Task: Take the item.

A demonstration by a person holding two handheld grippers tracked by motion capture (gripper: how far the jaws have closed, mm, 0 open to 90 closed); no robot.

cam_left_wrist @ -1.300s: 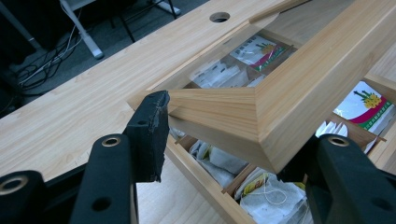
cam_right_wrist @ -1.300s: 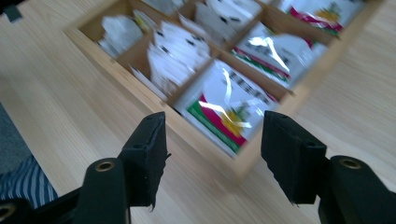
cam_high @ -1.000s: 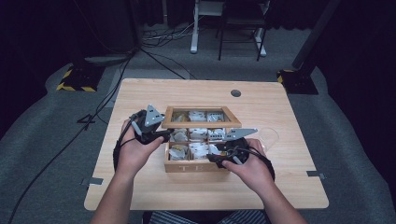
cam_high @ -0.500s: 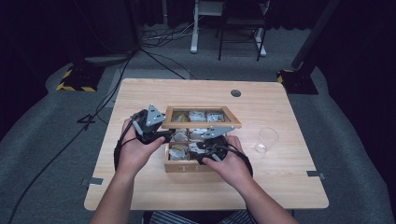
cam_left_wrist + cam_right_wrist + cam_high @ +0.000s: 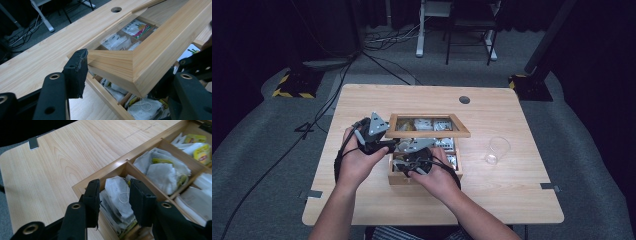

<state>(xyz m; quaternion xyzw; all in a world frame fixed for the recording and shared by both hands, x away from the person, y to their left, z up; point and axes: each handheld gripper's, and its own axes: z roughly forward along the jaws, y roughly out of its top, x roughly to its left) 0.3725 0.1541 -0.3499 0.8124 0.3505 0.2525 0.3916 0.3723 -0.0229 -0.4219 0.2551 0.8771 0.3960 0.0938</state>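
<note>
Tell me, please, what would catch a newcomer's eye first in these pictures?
Most likely the wooden tea box in the middle of the table, its glazed lid propped open by the left gripper at a front corner. Next, the right gripper reaches into the box's near corner compartment, jaws open around a white tea bag. An empty clear glass stands alone to the right of the box.

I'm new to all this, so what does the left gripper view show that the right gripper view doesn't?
Left gripper view: the left gripper holding up the box's wooden lid, and a table hole.
Right gripper view: the right gripper, jaws open around a tea bag in a corner compartment.
Both: the box of tea bags on the table.
</note>
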